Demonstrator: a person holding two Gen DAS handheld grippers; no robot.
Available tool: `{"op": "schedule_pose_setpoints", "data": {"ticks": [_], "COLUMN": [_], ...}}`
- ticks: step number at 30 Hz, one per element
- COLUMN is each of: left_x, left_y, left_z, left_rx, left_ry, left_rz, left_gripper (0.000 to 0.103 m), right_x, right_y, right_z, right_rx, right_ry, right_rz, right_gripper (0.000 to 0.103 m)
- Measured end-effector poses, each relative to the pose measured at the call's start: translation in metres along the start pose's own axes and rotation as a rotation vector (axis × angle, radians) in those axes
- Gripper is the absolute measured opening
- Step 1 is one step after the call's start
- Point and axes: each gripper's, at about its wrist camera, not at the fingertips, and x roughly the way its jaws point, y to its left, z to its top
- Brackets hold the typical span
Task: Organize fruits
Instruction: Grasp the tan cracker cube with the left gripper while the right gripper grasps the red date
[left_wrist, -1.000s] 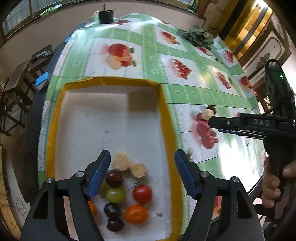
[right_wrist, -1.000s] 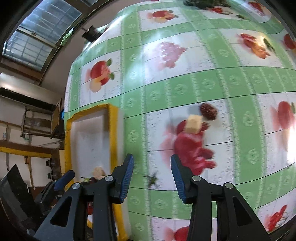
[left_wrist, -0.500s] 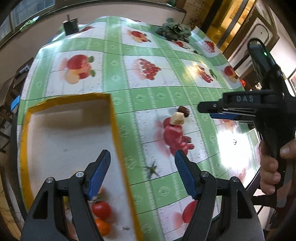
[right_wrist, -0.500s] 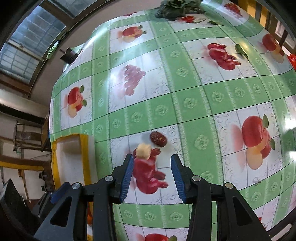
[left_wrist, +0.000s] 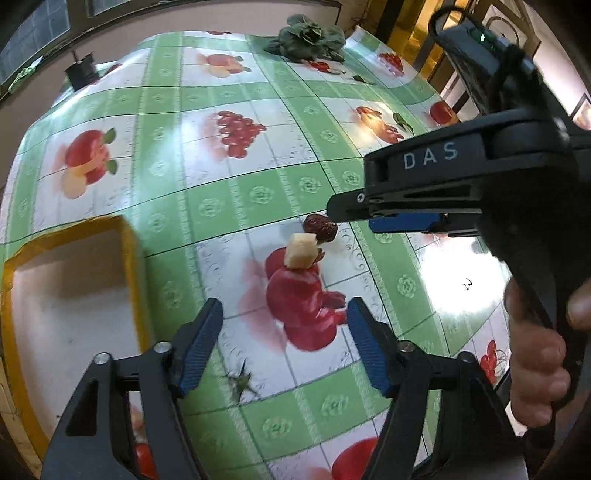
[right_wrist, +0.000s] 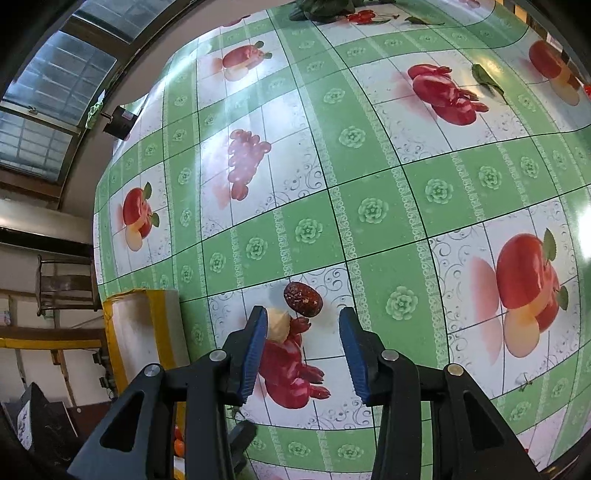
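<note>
Dark red, the wrinkled date lies on the tablecloth just ahead of the right gripper, whose parted jaws are narrowing, empty. Beside it, a pale fruit chunk. The left gripper is closing too, jaws apart, empty.

Left gripper closing; right gripper closing, empty.

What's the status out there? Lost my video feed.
Left claw empty, closing. Right claw empty, closing over wrinkled dark-red date. Pale yellow fruit chunk touches the date. Yellow-rimmed white tray sits left.
</note>
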Motion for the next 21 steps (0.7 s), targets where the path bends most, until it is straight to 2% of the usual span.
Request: {"op": "schedule_pose_setpoints", "data": {"ticks": [4,8,10,12,13,14,21], "left_x": [0.024,0.039,0.043,0.048,0.05,0.051,0.046], "left_y": [-0.003,-0.005,-0.007,-0.009,-0.009,-0.008,0.004], "left_z": [0.012,0.022,0.026,0.029,0.03,0.031,0.022], "left_rx": [0.009,0.004,0.006,0.008,0.002,-0.006,-0.051], "left_ry": [0.028,0.026,0.028,0.035,0.035,0.04,0.034], "left_rz": [-0.007,-0.015,-0.02,-0.023,-0.027,-0.029,-0.053], "left_gripper": [0.051,0.05,0.045,0.035,0.025,0.02,0.019], "right_x": [0.002,0.002,0.003,0.005,0.006,0.008,0.023], "right_y": [-0.006,-0.009,-0.009,-0.009,-0.009,-0.009,-0.006], "right_z": [0.004,0.009,0.01,0.012,0.012,0.013,0.013], "right_rx": [0.027,0.037,0.039,0.038,0.039,0.041,0.051], "right_ry": [0.014,0.011,0.014,0.016,0.018,0.022,0.044], "right_rz": [0.033,0.043,0.049,0.051,0.051,0.05,0.049], "right_gripper": [0.041,0.041,0.041,0.041,0.04,0.039,0.038]}}
